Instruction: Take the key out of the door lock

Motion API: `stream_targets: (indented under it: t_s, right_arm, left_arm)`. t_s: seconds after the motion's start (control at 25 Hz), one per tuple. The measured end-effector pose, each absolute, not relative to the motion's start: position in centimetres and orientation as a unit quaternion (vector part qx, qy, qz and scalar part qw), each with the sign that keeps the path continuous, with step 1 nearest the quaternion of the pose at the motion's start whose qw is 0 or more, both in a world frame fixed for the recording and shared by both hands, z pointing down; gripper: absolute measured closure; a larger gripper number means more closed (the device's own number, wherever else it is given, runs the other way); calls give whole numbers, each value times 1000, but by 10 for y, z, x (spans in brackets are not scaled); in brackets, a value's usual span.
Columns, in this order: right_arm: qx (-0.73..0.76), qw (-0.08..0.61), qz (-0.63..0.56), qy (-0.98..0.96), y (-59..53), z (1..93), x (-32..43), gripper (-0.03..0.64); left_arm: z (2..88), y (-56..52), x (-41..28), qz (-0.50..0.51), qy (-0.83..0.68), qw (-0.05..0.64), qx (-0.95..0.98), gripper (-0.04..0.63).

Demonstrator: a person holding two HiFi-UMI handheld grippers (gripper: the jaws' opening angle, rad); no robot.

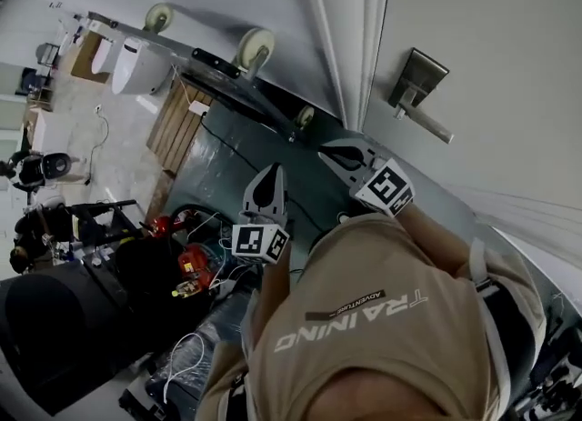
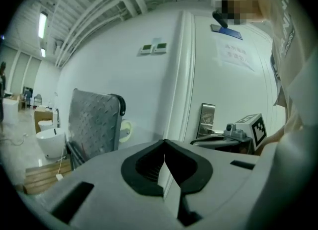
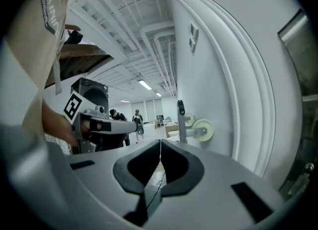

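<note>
Two closed, empty: left gripper, right gripper; door lock upper right; key unseen, likely small, rigid; pinch head.

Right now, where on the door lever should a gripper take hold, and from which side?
I would take the lever near its free end, away from the plate. It is a slim straight bar standing off the door, so close the jaws across its thin width, coming straight at the door face. The right gripper is nearer; it is shut, so open it first.
</note>
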State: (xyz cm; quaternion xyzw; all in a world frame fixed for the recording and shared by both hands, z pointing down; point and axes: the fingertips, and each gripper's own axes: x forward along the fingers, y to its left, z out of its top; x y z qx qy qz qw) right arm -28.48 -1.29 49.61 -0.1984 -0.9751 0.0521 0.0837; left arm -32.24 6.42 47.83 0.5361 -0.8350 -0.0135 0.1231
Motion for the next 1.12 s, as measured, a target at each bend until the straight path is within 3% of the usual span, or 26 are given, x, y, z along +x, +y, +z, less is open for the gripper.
stream_targets:
  t_s: [0.24, 0.72, 1.12]
  right_arm:
    - [-156, 51, -66, -984, -65, 482, -302, 601]
    - [-67, 24, -2, -997, -114, 463, -286, 603]
    - [53, 64, 4, -997, -141, 473, -284, 603]
  left_arm:
    - [457, 4, -363, 48, -817, 79, 570, 586]
    - [446, -108, -352, 63, -737, 58, 671, 586]
    - [453, -143, -354, 42, -656, 69, 750, 586]
